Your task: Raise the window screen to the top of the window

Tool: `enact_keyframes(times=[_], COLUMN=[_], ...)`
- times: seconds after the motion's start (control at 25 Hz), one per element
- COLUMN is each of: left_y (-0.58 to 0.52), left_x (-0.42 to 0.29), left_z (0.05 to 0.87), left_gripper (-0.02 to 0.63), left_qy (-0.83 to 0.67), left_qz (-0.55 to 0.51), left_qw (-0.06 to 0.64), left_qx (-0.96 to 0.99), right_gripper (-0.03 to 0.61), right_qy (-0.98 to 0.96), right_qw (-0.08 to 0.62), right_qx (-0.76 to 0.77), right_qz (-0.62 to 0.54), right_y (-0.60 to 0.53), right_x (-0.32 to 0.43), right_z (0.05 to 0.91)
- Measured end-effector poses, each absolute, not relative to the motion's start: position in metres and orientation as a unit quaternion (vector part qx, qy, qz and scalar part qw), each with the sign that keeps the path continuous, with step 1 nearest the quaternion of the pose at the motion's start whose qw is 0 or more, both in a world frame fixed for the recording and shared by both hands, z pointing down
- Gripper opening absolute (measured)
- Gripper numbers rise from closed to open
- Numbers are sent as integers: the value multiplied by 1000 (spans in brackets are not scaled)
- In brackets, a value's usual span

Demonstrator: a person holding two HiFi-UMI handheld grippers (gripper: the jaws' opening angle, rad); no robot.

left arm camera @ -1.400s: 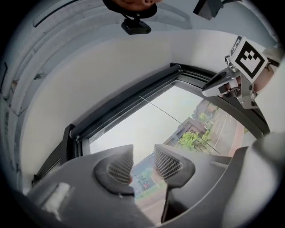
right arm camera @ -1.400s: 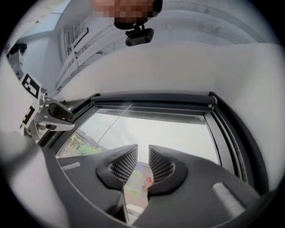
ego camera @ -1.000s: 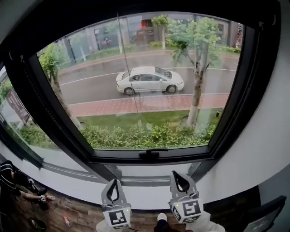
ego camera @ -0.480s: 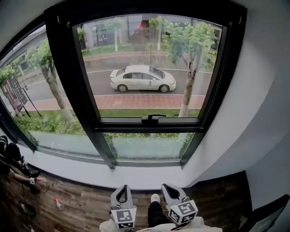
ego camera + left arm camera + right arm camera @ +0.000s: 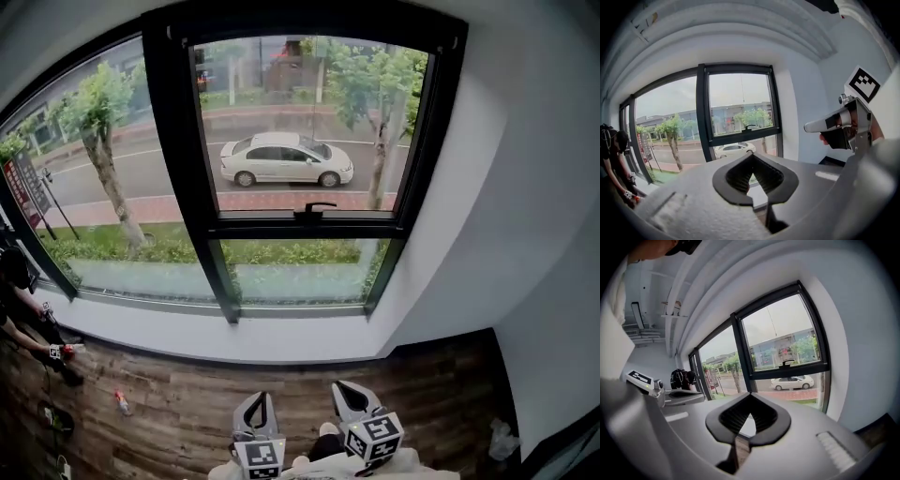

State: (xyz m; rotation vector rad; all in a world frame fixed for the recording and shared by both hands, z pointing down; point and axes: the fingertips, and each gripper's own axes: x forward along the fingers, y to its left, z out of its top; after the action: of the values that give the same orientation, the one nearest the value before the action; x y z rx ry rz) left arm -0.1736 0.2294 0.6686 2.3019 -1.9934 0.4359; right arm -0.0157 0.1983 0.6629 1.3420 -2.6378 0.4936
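Black window frame (image 5: 169,141): seen at upper centre.
Left gripper (image 5: 260,397): pressed together, nothing pinched, bottom centre.
Right gripper (image 5: 339,386): pressed together, nothing pinched.

Black window frame (image 5: 262,226), white car (image 5: 281,161), brown wood-grain floor (image 5: 187,412), white wall (image 5: 506,206).

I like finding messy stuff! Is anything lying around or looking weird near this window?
Two loose bits lie on the wooden floor: a small reddish scrap toward the left, and a crumpled pale thing at the far right. What they are is too small to tell. The window looks straight and unbroken.
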Motion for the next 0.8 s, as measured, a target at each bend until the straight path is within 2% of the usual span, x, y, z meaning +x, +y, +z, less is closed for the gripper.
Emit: enact_keyframes(times=[0.4, 0.8], left_y=[249, 256], left_x=[-141, -80], left_z=[651, 607], left_gripper=[3, 3], left_qy=[-646, -634], left_qz=[128, 119], left_qw=[6, -37], left_qx=[752, 763], right_gripper=[2, 3], right_qy=[-863, -864], right_qw=[87, 52], right_qx=[478, 485], right_qz=[135, 121], right_y=[234, 237], right_x=[21, 66], right_z=[669, 642])
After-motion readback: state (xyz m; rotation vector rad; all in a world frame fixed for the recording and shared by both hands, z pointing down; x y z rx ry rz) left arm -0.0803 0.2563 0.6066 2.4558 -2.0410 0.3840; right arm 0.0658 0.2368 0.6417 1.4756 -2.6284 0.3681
